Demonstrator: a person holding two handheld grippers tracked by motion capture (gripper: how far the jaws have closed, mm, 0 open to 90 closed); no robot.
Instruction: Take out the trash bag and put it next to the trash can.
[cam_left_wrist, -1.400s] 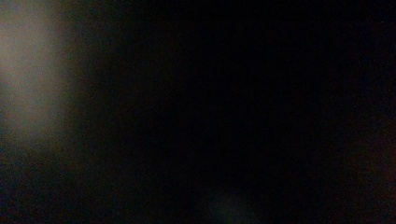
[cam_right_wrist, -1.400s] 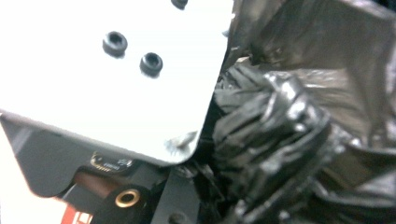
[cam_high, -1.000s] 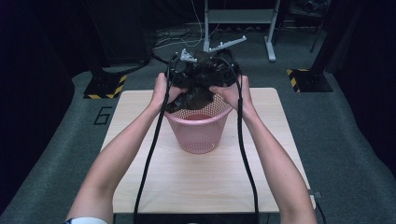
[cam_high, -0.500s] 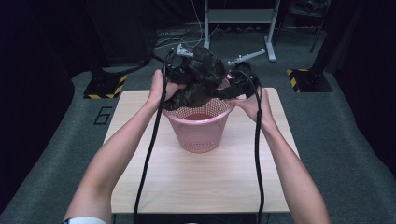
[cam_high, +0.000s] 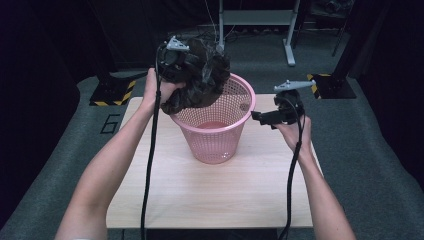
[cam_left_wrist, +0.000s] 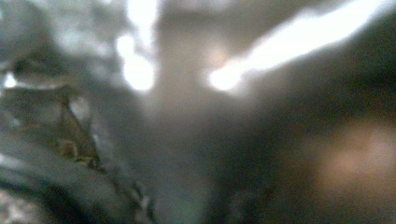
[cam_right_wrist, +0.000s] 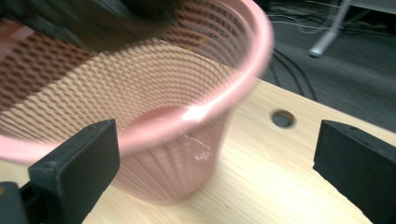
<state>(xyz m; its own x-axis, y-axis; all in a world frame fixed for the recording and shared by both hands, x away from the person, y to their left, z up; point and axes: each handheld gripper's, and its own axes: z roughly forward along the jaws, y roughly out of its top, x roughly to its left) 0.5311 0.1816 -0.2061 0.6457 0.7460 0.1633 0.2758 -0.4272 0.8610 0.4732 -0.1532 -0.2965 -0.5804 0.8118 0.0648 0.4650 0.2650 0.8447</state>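
Floor marking "6" (cam_high: 110, 123), beside table (cam_high: 210, 195), pink basket (cam_high: 215, 145)

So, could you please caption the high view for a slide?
Left gripper lifts dark bag above pink basket; right gripper open beside it.

Everything in the left gripper view was a blur, pressed too close to focus. Dark, crumpled material (cam_left_wrist: 70, 154) bunched at the lower left, showing grey folds and a yellowish fleck. Bright white glare (cam_left_wrist: 140, 70) streaked across the top, and a dim orange-brown patch (cam_left_wrist: 350, 158) sat at the right.
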